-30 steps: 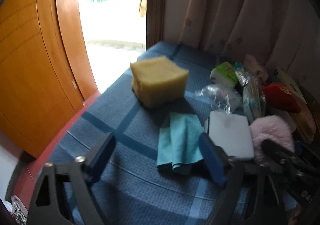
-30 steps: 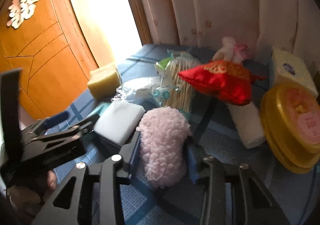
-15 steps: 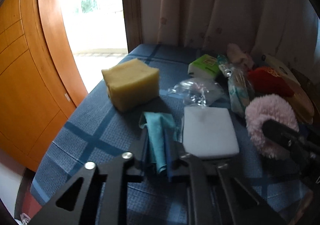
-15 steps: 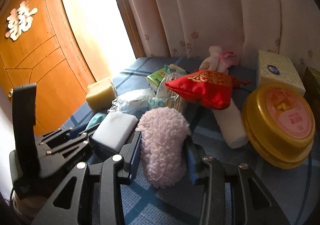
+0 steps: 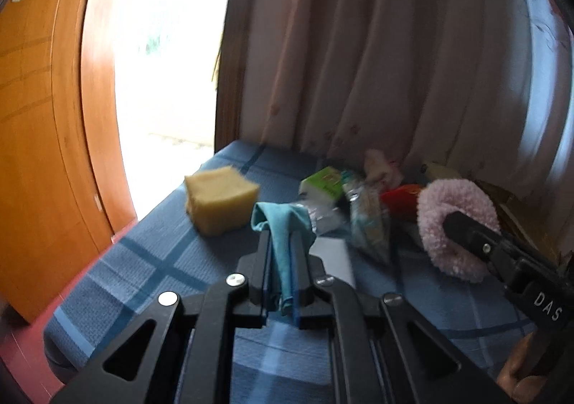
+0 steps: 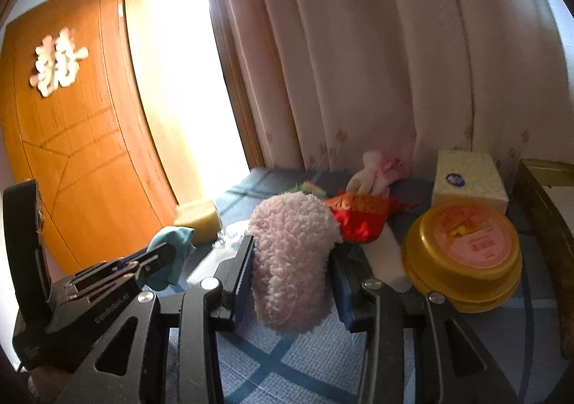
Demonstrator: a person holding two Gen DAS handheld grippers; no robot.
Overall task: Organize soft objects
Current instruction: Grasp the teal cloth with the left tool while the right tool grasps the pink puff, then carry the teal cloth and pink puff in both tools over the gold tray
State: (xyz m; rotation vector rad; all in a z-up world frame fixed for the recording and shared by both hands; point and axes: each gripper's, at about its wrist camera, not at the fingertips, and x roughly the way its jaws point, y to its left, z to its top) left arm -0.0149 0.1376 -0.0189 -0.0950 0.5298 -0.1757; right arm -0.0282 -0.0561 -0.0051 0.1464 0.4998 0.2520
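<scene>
My left gripper is shut on a teal cloth, which hangs off the blue checked cover. In the right wrist view the same cloth droops from that gripper. My right gripper is shut on a fluffy pink pad and holds it upright above the cover. The left wrist view shows the pink pad at the right. A yellow sponge block sits on the cover behind the cloth.
Beyond the grippers lie a flat white sponge, a crinkled clear bag, a green packet, a red pouch, a white rolled towel, a yellow round tin and a tissue box. Curtains hang behind; a wooden door stands at the left.
The left gripper closed on the teal cloth and lifted it off the cover. The right gripper rose with the pink pad still held. Both views tilted upward.
</scene>
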